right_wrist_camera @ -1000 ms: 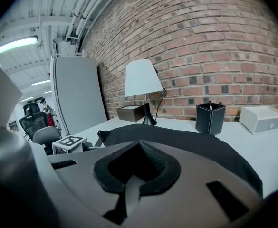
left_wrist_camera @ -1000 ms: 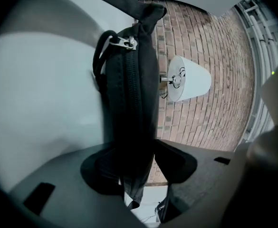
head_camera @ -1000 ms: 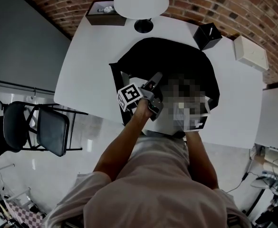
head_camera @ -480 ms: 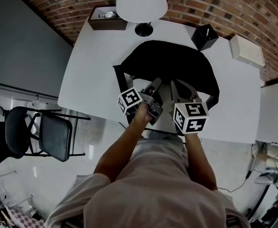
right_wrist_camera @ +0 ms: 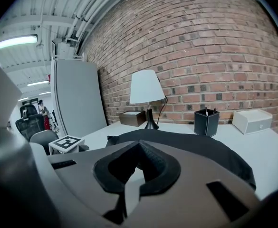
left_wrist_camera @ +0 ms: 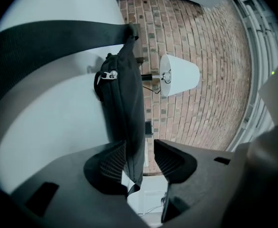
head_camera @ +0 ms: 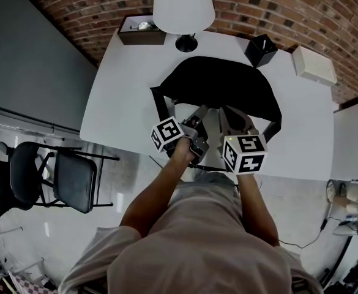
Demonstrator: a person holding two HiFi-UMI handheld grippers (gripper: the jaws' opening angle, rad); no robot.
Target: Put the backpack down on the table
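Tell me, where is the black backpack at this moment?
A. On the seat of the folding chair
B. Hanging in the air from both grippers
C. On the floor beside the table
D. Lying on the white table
D: the head view shows the backpack spread flat on the white table, on the person's side of the lamp.

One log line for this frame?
backpack lying on table | left gripper jaws apart, backpack edge between | right gripper jaws together, nothing held
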